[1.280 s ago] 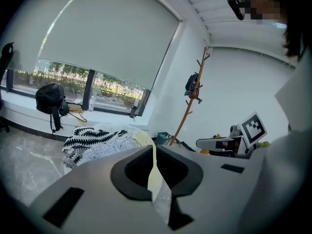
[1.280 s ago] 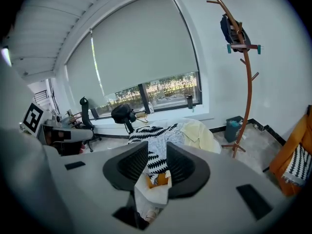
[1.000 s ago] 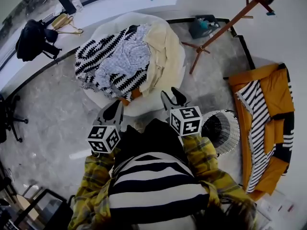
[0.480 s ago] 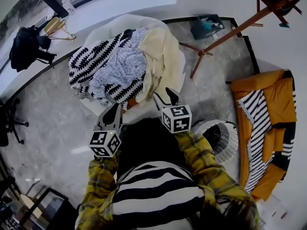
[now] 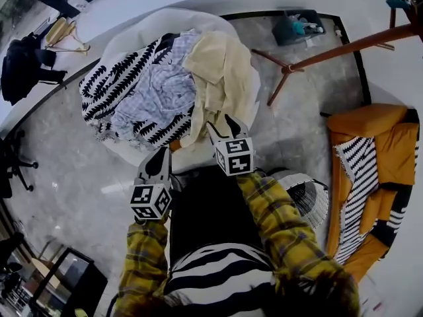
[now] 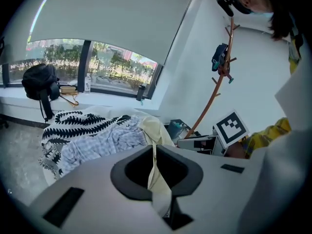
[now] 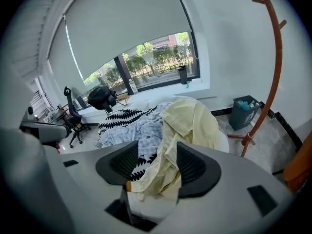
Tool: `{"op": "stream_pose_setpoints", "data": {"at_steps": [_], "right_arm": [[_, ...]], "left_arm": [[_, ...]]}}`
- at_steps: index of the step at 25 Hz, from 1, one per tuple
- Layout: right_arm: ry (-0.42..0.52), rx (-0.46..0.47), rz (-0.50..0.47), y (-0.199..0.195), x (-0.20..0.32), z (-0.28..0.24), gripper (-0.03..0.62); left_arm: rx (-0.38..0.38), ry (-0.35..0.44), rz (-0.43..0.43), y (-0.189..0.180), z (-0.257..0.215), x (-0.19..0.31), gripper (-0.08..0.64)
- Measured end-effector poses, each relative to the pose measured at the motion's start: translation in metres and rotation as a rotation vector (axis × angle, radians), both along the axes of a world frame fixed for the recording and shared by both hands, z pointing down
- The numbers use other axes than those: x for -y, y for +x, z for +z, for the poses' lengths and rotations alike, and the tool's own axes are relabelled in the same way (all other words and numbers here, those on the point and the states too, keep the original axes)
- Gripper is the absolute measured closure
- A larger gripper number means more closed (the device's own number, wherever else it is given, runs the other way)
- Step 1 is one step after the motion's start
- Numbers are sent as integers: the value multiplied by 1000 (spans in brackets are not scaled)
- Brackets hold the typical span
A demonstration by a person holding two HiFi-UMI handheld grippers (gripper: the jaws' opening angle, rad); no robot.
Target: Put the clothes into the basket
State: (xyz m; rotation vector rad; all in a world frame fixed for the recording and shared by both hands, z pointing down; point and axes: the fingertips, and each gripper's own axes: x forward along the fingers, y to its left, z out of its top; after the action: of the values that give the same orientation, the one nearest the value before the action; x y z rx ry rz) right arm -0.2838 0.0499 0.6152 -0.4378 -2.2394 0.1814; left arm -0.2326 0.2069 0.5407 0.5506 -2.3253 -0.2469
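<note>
The right claw point(image 5: 221, 124) is opening, its jaws partly apart. The hem of the pale yellow garment point(image 5: 221, 71) shows between them, but the pads do not press it. The left claw point(image 5: 160, 157) is shut and empty, aimed at the edge of the white round seat point(image 5: 142, 35). The clothes lie heaped on that seat: a leaf-patterned cloth point(image 5: 112, 88), a checked shirt point(image 5: 155, 104) and the yellow garment. The white wire basket point(image 5: 310, 200) stands on bare floor point(image 5: 73, 157) at the person's right, apart from the seat, with the coat stand point(image 5: 330, 48) beyond.

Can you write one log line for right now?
left claw: shut, empty | right claw: opening, yellow garment seen between, not gripped | basket: no clothes visible
</note>
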Motion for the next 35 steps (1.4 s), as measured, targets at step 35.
{"op": "stream_pose_setpoints", "data": {"at_steps": [35], "right_arm": [[222,-52,78,-52,4,173,244]], "left_arm": [[-195,-106,27,-32,155,25,528]]}}
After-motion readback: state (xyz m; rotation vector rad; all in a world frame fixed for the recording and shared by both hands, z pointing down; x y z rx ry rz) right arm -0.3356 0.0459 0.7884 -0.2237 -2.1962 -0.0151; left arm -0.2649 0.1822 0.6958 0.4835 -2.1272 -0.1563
